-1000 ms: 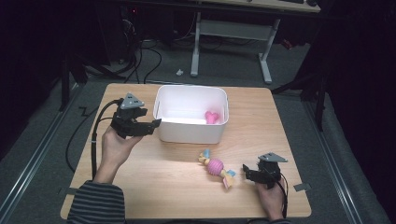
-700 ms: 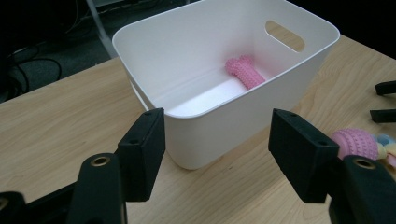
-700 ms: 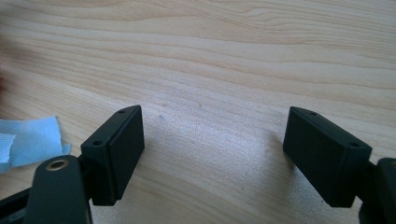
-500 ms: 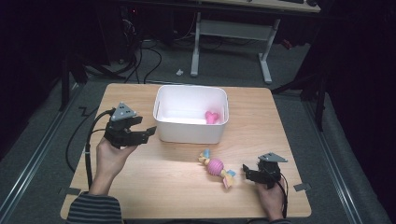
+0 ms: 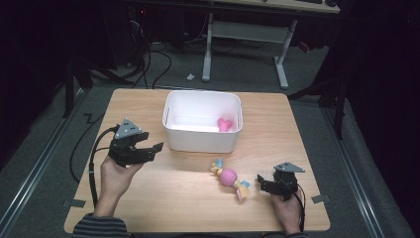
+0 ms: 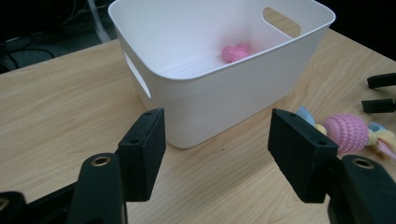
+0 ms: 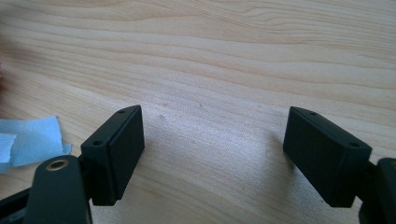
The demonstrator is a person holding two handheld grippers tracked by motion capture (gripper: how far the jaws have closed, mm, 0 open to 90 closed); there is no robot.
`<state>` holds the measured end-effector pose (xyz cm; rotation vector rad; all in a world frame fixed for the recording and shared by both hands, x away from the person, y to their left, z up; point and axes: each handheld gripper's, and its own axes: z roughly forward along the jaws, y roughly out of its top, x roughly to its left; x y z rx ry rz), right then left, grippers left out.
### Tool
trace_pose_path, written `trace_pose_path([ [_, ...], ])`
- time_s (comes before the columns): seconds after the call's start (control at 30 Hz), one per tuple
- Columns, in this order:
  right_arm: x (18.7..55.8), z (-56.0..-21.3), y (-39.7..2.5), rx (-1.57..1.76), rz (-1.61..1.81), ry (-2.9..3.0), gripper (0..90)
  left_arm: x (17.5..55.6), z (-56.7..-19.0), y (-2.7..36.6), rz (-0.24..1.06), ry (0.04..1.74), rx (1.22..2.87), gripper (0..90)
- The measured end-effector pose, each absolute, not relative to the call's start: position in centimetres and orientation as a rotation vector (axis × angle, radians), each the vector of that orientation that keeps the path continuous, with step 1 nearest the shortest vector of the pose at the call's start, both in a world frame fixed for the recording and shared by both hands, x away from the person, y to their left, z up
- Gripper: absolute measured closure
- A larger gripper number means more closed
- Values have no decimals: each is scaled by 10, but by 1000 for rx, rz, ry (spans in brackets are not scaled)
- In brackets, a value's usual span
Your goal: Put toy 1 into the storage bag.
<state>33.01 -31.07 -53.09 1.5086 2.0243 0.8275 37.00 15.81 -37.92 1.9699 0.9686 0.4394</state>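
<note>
1. Nearest the person, the right hand-held gripper [image 5: 261, 184] rested low on the desk [image 5: 148, 208] with its jaws spread wide apart and nothing between them; in the right gripper view only bare wood lay between the two black pads [image 7: 119, 140].
2. Just to the left of that gripper lay the pastel toy [image 5: 229, 177], a pink ridged ball with blue and yellow ends, stretched out on the desk; its near end was just beside the open jaws but not touching them.
3. The left hand-held gripper [image 5: 148, 151] hung above the left part of the desk, jaws also apart and empty, pointed toward the white tub [image 5: 202, 140].
4. In the left gripper view the toy lay off to the right, near the tub's corner and well apart from the left jaws.
5. The white tub stood upright past the middle of the desk; inside, against the far right corner, sat a single pink knobbly ball [image 5: 225, 124].
6. Compared with a second before, the left hand-held gripper had drawn back from the tub's wall toward the person, leaving a gap; the right gripper, the toy and the tub had stayed where they were.
</note>
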Motion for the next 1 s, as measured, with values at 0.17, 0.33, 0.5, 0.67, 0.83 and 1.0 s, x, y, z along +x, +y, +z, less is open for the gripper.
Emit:
trace_pose_path([
  [0.17, 330, -531, -311, 1509, 828, 2024, 204, 368, -387, 161, 426, 983, 1968, 373],
  [0.33, 330, -531, -311, 1509, 828, 2024, 205, 366, -396, 163, 411, 1002, 1962, 373],
  [0.5, 330, -531, -311, 1509, 828, 2024, 204, 365, -406, 163, 402, 1015, 1971, 372],
  [0.67, 330, -531, -311, 1509, 827, 2023, 205, 364, -412, 162, 394, 1020, 1977, 372],
  [0.83, 330, -531, -311, 1510, 827, 2023, 205, 363, -420, 161, 381, 1033, 1978, 372],
  [1.0, 330, -531, -311, 1509, 827, 2023, 205, 362, -427, 161, 376, 1043, 1980, 372],
])
